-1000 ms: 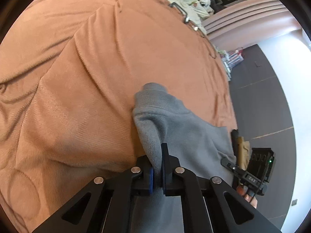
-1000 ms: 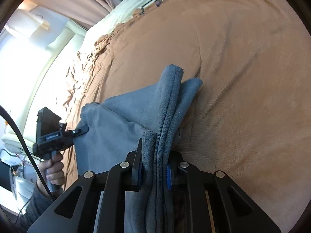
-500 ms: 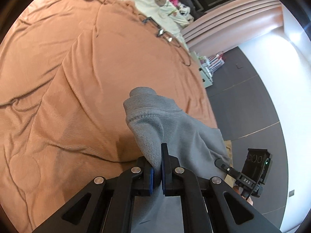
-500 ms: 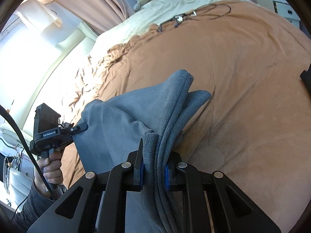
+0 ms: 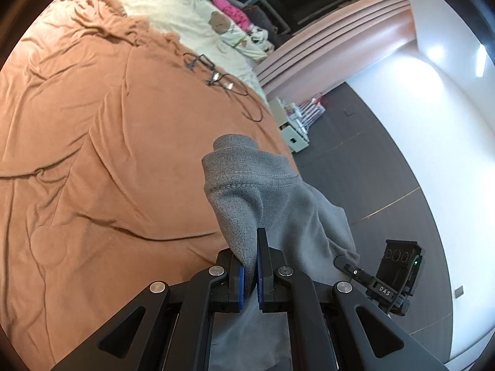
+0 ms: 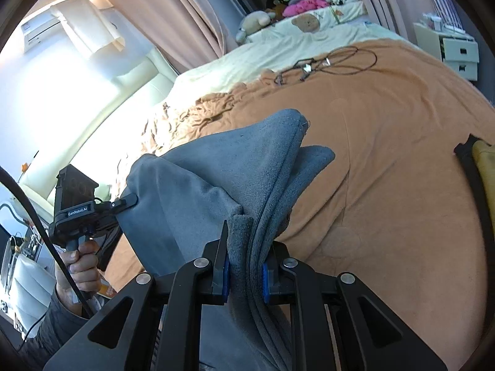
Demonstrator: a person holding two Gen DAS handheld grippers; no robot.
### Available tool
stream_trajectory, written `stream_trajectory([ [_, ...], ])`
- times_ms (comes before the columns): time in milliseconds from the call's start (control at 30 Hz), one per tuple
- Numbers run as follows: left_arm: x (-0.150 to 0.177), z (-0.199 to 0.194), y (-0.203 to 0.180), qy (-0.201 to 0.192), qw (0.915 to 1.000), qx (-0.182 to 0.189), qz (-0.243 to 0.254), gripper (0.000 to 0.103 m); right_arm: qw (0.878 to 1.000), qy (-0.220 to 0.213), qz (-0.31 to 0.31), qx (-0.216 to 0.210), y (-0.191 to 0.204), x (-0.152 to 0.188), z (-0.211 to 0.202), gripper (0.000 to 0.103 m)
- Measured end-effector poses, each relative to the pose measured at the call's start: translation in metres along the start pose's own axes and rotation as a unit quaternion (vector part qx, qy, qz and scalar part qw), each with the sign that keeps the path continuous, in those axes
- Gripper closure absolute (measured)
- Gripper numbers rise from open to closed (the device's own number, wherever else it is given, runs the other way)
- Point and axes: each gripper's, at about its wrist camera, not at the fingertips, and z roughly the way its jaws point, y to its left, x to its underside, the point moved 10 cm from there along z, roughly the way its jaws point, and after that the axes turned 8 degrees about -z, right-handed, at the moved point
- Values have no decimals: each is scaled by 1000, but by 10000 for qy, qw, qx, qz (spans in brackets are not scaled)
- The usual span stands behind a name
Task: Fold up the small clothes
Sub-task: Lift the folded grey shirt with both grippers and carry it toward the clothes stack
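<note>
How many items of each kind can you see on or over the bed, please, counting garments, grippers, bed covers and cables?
Grey garment: 1
Grippers: 2, left gripper and right gripper, each shut on the garment
Bed covers: 2, orange blanket and cream sheet
Cable bundle: 1
Total: 6

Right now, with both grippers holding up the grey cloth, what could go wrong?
1. The left gripper pinches only a thin edge of the grey cloth, so it might slip out.
2. The right gripper clamps a thick bunch of layers; they may land uneven on the bedspread.
3. Cables lie farther up the bed; the cloth could snag if swung that far.
</note>
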Motion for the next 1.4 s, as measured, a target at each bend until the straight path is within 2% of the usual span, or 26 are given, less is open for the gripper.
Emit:
stream_trajectory([
  [333, 23, -48, -44, -212, 9989, 249, 324, 98, 9988, -385, -295, 46, 31, 13, -61, 92],
  [800, 51, -93, -105, -400, 9951, 552, 716, 98, 9936, -876, -671, 232, 63, 25, -133, 92],
  [1067, 66, -107, -148, -411, 9924, 766, 873, 98, 9910, -1022, -742, 435, 72, 37, -174, 92],
  [1400, 77, -104, -212, -364, 9864, 979, 1271, 98, 9851, -1284, -938, 658, 85, 30, -226, 92],
])
